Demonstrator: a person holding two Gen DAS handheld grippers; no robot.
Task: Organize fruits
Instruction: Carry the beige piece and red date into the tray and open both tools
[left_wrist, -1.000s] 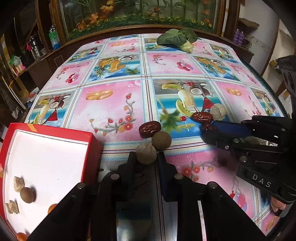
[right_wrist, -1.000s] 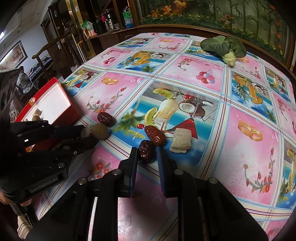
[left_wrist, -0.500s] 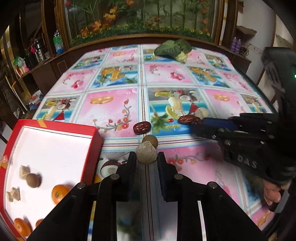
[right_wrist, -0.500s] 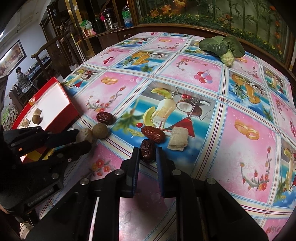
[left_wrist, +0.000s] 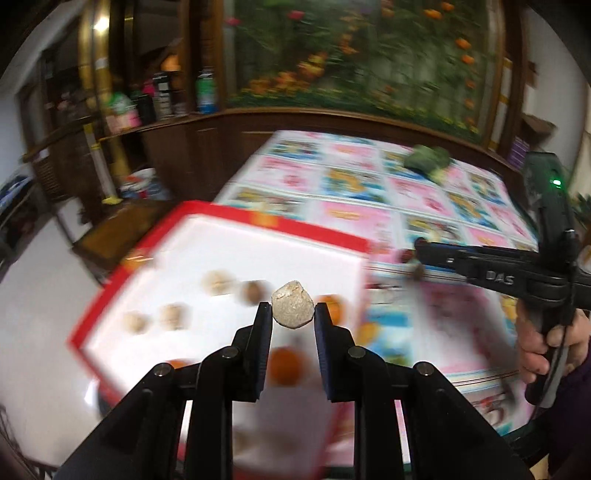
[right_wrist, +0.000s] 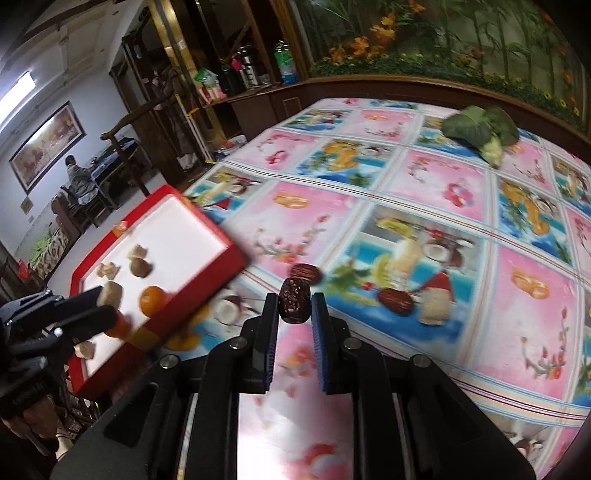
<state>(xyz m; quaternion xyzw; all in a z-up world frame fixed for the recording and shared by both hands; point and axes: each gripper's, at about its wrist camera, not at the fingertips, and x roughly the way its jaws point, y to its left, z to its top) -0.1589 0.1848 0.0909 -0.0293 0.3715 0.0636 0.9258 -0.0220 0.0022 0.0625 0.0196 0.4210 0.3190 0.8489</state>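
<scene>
My left gripper (left_wrist: 292, 309) is shut on a pale beige walnut (left_wrist: 293, 308) and hangs over the white inside of the red box (left_wrist: 273, 222). That box holds several nuts (left_wrist: 219, 282) and oranges (left_wrist: 283, 365). In the right wrist view my right gripper (right_wrist: 293, 305) is shut on a dark red date (right_wrist: 293, 305), lifted above the flowered tablecloth (right_wrist: 424, 177). Two more dates (right_wrist: 304, 272) (right_wrist: 395, 301) and a pale biscuit-like piece (right_wrist: 433, 303) lie on the cloth beyond it. The left gripper (right_wrist: 107, 299) shows at the left over the red box (right_wrist: 207, 280).
A leafy green vegetable (right_wrist: 480, 129) lies at the far side of the table. Dark wooden cabinets and shelves with bottles (right_wrist: 284, 62) stand behind the table's left edge. A person (right_wrist: 75, 173) sits at a table in the far room. A hand (left_wrist: 546, 347) holds the right gripper's handle.
My left gripper lifted the walnut off the cloth and swung left over the red box. My right gripper closed on the date and raised it off the table.
</scene>
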